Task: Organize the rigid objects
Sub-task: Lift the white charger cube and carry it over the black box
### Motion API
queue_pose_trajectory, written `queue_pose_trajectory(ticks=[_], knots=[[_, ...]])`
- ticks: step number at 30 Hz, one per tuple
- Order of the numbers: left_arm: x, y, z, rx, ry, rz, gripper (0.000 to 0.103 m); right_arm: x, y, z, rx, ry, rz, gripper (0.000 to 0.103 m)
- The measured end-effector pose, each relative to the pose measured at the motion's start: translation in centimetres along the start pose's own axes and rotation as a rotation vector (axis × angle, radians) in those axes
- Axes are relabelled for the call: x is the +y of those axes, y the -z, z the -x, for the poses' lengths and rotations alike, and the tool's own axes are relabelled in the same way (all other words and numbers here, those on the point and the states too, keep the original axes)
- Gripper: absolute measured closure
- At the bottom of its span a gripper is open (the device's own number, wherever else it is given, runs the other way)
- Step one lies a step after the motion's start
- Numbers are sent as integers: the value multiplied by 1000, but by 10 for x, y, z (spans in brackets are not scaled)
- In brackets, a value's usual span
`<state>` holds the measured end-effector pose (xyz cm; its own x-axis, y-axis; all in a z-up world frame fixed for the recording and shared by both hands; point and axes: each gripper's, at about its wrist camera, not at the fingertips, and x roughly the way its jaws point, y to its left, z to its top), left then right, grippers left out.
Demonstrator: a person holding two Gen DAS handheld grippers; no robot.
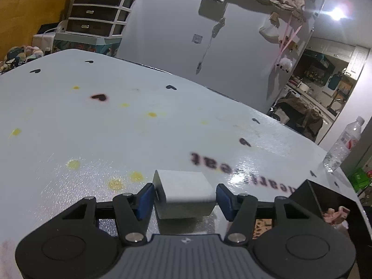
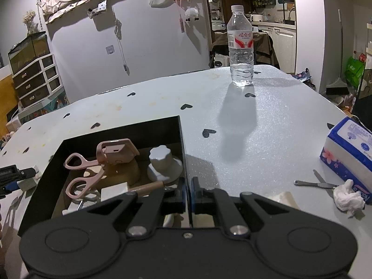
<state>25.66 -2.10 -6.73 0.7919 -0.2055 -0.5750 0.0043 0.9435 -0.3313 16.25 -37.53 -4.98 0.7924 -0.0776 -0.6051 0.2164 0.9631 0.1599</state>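
Since the white block (image 1: 183, 194) sits on the table (image 1: 93, 121) between the left gripper (image 1: 184, 201)'s spread pads, nothing's squeezing it yet. Right gripper (image 2: 188, 195) is pinched on the black box (image 2: 116, 127)'s wall (steadying it, I'd guess). Uneven closing could skid the block away on that glossy top.

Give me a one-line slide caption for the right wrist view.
Right gripper shut on the black box's wall, steadying it; pink scissors and white knob inside, water bottle behind.

One water bottle (image 2: 240, 46), one black box (image 2: 116, 162), one pink scissors (image 2: 81, 174), one tissue pack (image 2: 348, 153)
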Motion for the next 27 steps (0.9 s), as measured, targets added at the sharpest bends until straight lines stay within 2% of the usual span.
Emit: queue_pose_trajectory(ticks=[10, 16, 21, 27], knots=[[-6, -1, 21, -20, 92, -16, 49, 1, 1, 0, -2, -4, -6, 98], [-8, 1, 25, -18, 91, -31, 49, 0, 0, 0, -3, -7, -9, 98], [-16, 6, 32, 4, 75, -153, 49, 0, 0, 0, -3, -9, -10, 98], [-17, 30, 56, 40, 77, -280, 49, -1, 0, 1, -3, -16, -13, 98]])
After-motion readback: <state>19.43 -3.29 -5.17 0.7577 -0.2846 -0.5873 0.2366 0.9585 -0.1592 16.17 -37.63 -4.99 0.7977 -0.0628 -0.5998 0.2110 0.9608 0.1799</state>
